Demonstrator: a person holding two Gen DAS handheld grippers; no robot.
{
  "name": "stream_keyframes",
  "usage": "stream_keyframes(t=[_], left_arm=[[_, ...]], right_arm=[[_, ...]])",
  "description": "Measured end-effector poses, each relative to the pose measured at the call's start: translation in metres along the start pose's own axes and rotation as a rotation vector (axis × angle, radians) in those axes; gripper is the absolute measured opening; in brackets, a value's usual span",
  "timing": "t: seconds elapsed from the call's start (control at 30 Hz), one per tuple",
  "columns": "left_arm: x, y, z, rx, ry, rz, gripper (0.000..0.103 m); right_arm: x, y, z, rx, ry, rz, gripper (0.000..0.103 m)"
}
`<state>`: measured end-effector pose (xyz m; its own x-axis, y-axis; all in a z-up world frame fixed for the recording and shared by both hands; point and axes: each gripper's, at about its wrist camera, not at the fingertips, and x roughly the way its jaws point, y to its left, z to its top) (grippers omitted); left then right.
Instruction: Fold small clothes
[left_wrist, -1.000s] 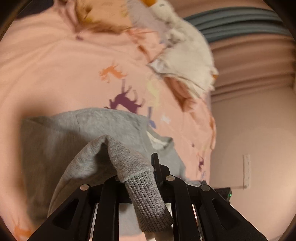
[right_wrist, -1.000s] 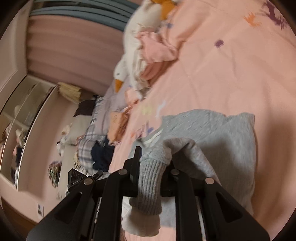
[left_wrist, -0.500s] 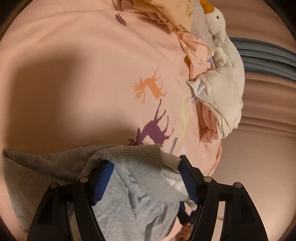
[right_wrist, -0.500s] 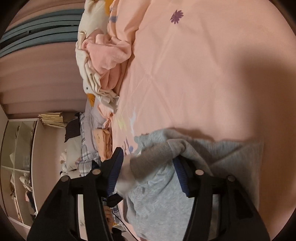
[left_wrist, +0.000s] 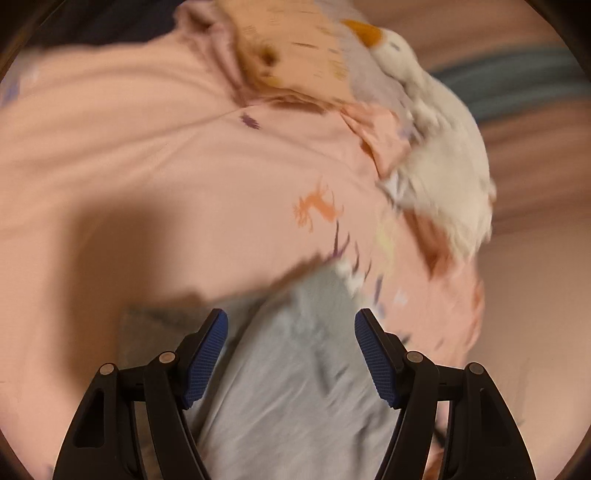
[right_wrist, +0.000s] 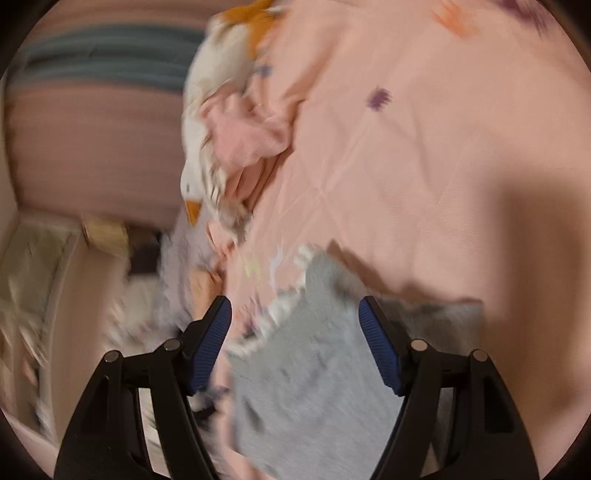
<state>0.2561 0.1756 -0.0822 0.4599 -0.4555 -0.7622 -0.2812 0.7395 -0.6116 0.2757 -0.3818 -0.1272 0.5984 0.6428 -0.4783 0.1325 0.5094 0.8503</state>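
Pink bedspread (left_wrist: 166, 166) (goose toy (left_wrist: 443, 155) beside): grey garment (left_wrist: 303, 369) under both open, empty hand-held grippers.

No text, label or number can be read anywhere

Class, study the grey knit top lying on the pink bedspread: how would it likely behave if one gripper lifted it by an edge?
The grey top would probably droop limply: it lies creased flat on the bedspread. It likely weighs little, being thin. Its knit surface looks unlikely to slip.
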Motion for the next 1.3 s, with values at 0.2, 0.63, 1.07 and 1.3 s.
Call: stream_keyframes(t=[0.2,0.63,1.07,1.3], left_arm=[[-0.008,-0.030,-0.070,0.327,-0.010,0.070,0.070],[-0.005,0.013,-0.142,0.423,-0.023,0.078,0.055],[-0.054,0.065,-0.137,0.179,-0.104,-0.014,0.073],[-0.015,0.078,-0.108,0.014,-0.047,-0.212,0.073]], right_arm=[[-0.009,0.037,-0.067,-0.435,0.012,-0.234,0.039],[-0.006,-0.005,-0.147,-0.700,0.081,-0.509,0.021],[-0.022,0.029,-0.170,-0.697,0.066,-0.349,0.049],[0.014,0.061,-0.177,-0.724,0.119,-0.239,0.049]])
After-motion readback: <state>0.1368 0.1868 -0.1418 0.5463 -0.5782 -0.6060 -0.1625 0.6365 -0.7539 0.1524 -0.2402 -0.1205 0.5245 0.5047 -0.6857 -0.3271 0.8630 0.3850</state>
